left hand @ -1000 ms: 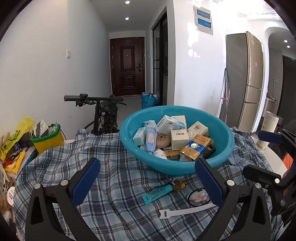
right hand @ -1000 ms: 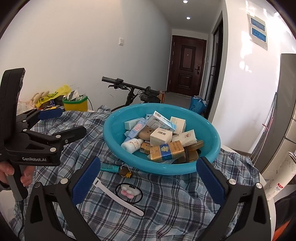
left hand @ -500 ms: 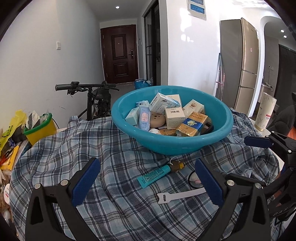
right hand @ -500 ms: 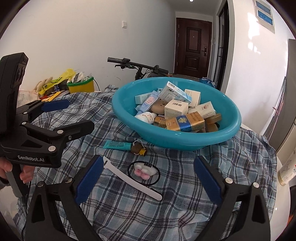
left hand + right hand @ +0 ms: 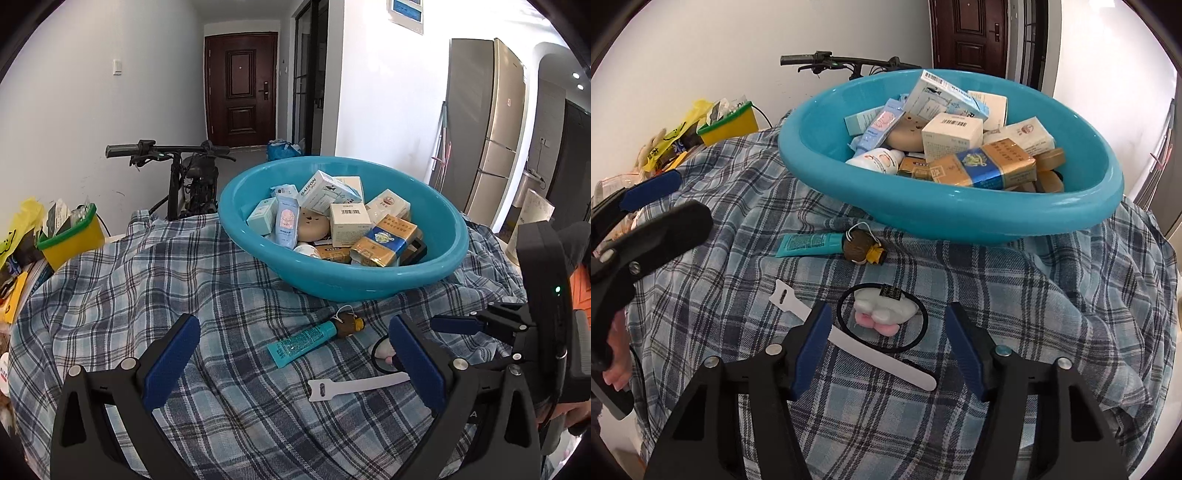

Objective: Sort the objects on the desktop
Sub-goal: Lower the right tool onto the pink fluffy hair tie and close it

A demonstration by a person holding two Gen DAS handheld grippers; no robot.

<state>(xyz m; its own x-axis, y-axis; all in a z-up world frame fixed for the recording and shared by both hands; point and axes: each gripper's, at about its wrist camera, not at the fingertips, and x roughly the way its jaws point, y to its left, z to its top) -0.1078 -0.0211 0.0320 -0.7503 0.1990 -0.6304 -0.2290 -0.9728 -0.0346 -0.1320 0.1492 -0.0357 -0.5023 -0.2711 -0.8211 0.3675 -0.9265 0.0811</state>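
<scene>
A teal basin (image 5: 436,221) (image 5: 997,221) full of small boxes and tubes stands on a plaid cloth. In front of it lie a teal tube (image 5: 303,341) (image 5: 809,244), a small brown doll charm (image 5: 862,249), a black hair tie with a white and pink plush (image 5: 882,317) and a white strap (image 5: 354,386) (image 5: 886,363). My right gripper (image 5: 892,347) is open and low over the cloth, its fingers on either side of the hair tie. My left gripper (image 5: 295,358) is open and empty, above the cloth near the tube.
A yellow tub with a green rim (image 5: 70,236) (image 5: 727,123) and yellow bags sit at the table's left edge. A bicycle (image 5: 188,173) stands behind the table. A fridge (image 5: 487,140) and a white cylinder (image 5: 528,218) are at the right.
My right gripper has dropped and moved forward to the hair tie, with its jaws narrower than before. My left gripper has risen slightly and shifted left.
</scene>
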